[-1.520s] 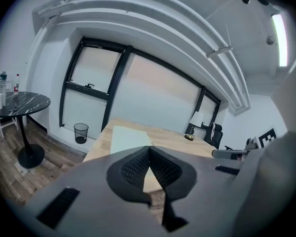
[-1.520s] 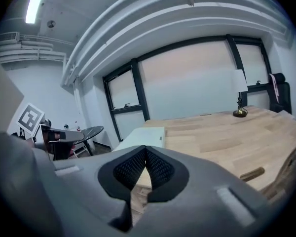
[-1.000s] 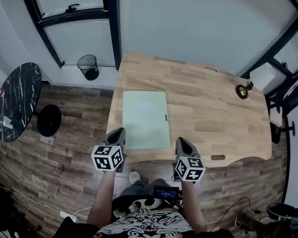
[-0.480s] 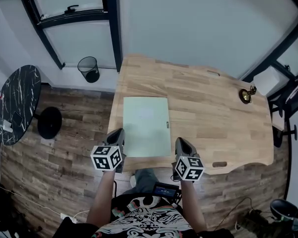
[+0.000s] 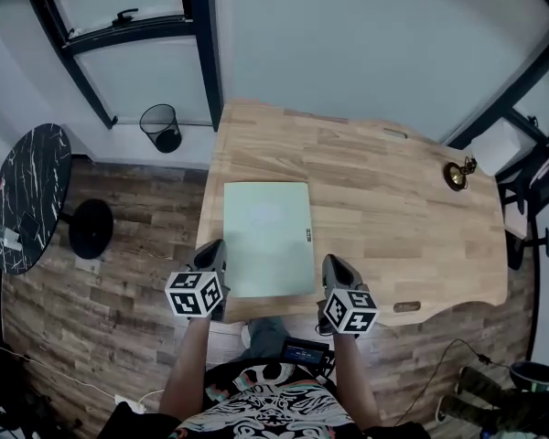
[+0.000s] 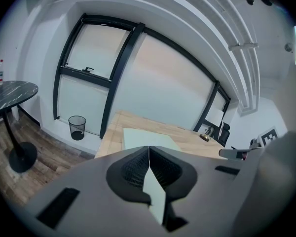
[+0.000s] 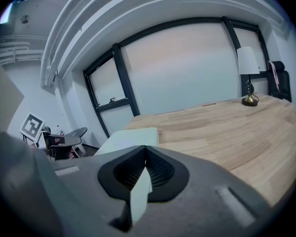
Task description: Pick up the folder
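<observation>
Vs a sec ago both claws sit closer to the desk's near edge. My left gripper (image 5: 214, 248) is now just beside the folder (image 5: 267, 236) at its near-left corner, and the right gripper (image 5: 335, 263) is near its near-right. Both are pinched shut w/ nothing btwn, so I reckon it's approach only, no grab yet. Folder lies flat on the left part of the wooden desk (image 5: 393, 208). A small lamp (image 5: 456, 174) stands far right. Bin (image 5: 157, 126) & marble table (image 5: 27, 199) stand on the plank floor by the windows.
</observation>
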Available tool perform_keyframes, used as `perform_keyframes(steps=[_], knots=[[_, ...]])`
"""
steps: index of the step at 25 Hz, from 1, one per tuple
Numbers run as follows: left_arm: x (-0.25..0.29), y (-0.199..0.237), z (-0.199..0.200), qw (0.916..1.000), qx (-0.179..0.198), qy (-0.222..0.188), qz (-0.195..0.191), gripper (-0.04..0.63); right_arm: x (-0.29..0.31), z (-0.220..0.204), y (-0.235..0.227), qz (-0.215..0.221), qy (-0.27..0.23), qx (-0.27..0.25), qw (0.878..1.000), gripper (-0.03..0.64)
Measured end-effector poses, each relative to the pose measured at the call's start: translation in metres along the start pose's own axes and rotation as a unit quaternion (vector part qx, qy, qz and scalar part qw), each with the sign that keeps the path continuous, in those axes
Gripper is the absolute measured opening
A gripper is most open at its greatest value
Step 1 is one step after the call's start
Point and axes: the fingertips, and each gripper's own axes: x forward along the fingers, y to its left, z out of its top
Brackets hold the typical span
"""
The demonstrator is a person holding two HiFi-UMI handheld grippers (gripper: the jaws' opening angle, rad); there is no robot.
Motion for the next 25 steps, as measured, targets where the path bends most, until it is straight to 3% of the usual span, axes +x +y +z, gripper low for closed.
perform_keyframes(steps=[8, 16, 17, 18, 21, 25], knots=[[0.020, 0.016, -0.010, 0.9996, -0.008, 0.028, 0.005, 0.009, 0.030, -0.008, -0.009, 0.010, 0.035, 0.019, 0.999, 0.005], [0.042, 0.029, -0.023, 0.9980, -0.029, 0.056, 0.001, 0.013, 0.067, -0.019, -0.008, 0.063, 0.084, 0.070, 0.992, 0.049], [0.044, 0.029, -0.024, 0.9977, -0.034, 0.059, -0.003, 0.027, 0.072, -0.021, -0.008, 0.070, 0.093, 0.075, 0.990, 0.060], [0.047, 0.030, -0.026, 0.9972, -0.041, 0.062, -0.008, 0.082, 0.076, -0.023, -0.008, 0.073, 0.100, 0.078, 0.989, 0.091], [0.054, 0.031, -0.035, 0.9952, -0.062, 0.074, -0.015, 0.146, 0.090, -0.025, -0.011, 0.083, 0.111, 0.083, 0.987, 0.212], [0.061, 0.030, -0.047, 0.9926, -0.077, 0.092, -0.022, 0.231, 0.105, -0.031, -0.013, 0.097, 0.125, 0.108, 0.982, 0.260]])
